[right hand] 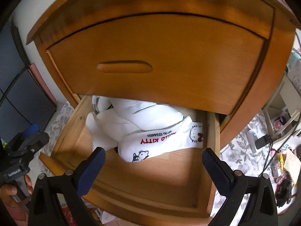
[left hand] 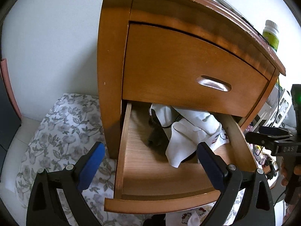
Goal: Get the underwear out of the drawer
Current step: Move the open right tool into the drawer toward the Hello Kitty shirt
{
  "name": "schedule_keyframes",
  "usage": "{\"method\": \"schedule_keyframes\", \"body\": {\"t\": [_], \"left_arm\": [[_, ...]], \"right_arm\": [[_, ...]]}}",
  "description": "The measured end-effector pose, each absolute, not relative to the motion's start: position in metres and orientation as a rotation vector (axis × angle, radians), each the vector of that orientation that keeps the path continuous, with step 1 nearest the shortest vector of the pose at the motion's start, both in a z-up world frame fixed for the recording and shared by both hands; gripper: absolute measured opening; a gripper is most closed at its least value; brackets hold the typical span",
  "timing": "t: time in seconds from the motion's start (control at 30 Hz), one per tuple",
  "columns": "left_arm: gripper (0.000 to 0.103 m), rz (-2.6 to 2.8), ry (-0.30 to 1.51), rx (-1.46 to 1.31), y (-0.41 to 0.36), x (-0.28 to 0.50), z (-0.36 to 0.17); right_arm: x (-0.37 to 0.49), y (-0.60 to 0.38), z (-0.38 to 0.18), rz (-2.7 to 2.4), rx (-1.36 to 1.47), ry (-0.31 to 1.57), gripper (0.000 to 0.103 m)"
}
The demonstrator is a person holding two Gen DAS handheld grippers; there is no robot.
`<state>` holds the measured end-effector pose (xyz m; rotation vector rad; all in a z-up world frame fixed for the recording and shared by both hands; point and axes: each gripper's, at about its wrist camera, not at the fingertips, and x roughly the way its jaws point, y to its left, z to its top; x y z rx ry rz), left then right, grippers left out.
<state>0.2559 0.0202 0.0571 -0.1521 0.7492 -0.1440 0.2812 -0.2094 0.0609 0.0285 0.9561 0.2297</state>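
Right wrist view is showing the right tongs (right hand: 153,162) standing apart and empty, low in the frame, above the open drawer (right hand: 150,184). Left tongs (left hand: 150,156) are also gaping, holding nothing. White underwear (right hand: 150,130) is lying bunched at the drawer's back, looking soft and light; pinching a raised fold near the printed edge seems safest.

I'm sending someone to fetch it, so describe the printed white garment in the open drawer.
Find the wooden nightstand and its pulled-out lower drawer. Among the heap of white clothes there, take the front white piece, nearest the drawer's front. Only it shows red HELLO KITTY lettering and a cartoon cat face.
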Motion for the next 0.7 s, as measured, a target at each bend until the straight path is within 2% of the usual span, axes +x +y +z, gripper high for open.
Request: {"method": "schedule_keyframes", "body": {"t": [0.5,0.7], "left_arm": [[0.098,-0.139,0.820,-0.072,0.014,0.265,0.046],[0.098,-0.157,0.829,-0.053,0.011,0.266,0.043]], "right_arm": [[0.325,-0.199,0.015,0.232,0.027,1.122,0.102],[0.346,-0.196,0.004,0.189,0.066,1.158,0.094]]}}
